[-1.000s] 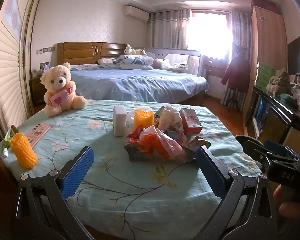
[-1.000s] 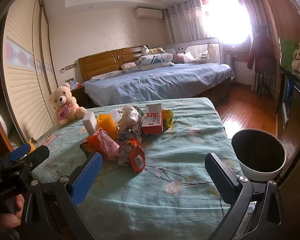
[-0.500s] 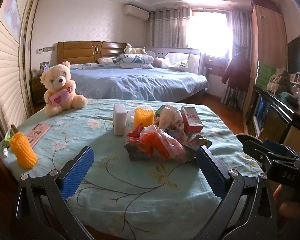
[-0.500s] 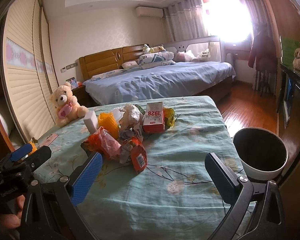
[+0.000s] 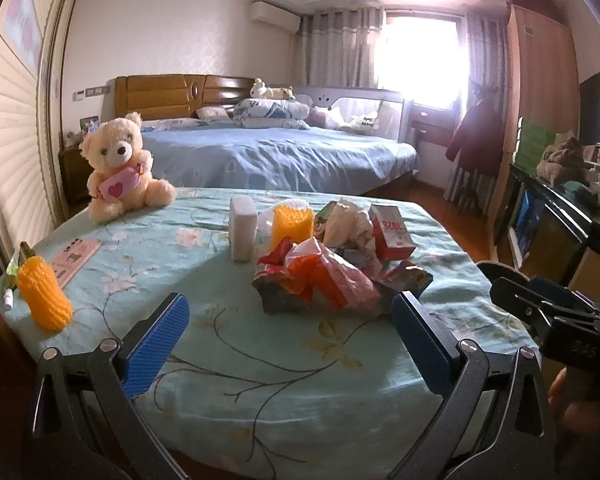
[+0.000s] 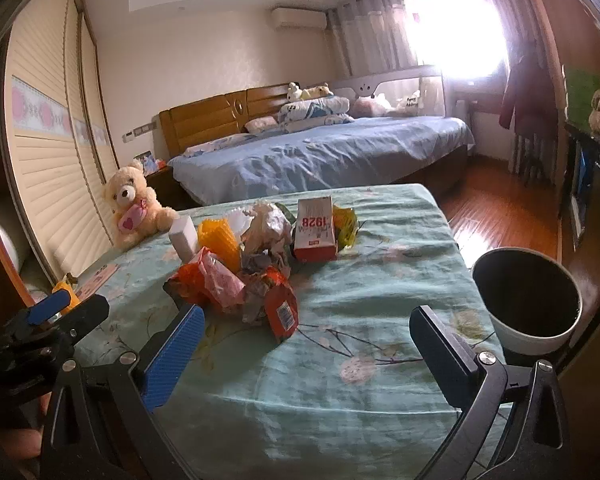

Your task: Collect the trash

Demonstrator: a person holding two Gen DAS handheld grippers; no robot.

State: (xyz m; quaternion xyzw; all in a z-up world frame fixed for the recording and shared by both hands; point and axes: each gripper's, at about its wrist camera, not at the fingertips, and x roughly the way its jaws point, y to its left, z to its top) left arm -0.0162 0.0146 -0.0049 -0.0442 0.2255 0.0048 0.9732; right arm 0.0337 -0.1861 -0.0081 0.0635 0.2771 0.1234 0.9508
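Far left on the table [image 5: 228, 364], which is draped in a pale green floral cloth, an orange foam net sleeve [image 5: 44, 300] stands upright near the edge, with a pink card [image 5: 74, 258] lying flat just beside it. Behind those, at the far left corner, a cream teddy bear [image 5: 120, 168] sits holding a pink heart. The left gripper [image 5: 288, 336] hovers low over the near edge with its blue-padded jaws spread wide and nothing between them. Toward the middle stands a white block [image 5: 243, 227] on end, and right beside it a second orange foam net [image 5: 292, 222]. Then comes the trash pile [image 5: 332, 272] in the middle of the table: a crumpled orange-and-pink plastic bag [image 5: 324, 280] nearest the grippers, balled paper [image 5: 350, 226] behind it, and a red-and-white carton marked 1928 [image 6: 315, 234] at the far right of the heap, with a yellow-green wrapper [image 6: 346, 226] touching its right side. A red snack packet [image 6: 282, 312] lies at the near edge of the pile. The right gripper [image 6: 306, 344] is also wide open and empty, held low just short of that packet. Furthest right, past the table's edge, sits a white bin with a dark inside [image 6: 528, 300], well apart from the pile. A blue-covered bed [image 6: 320, 156] fills the room behind.
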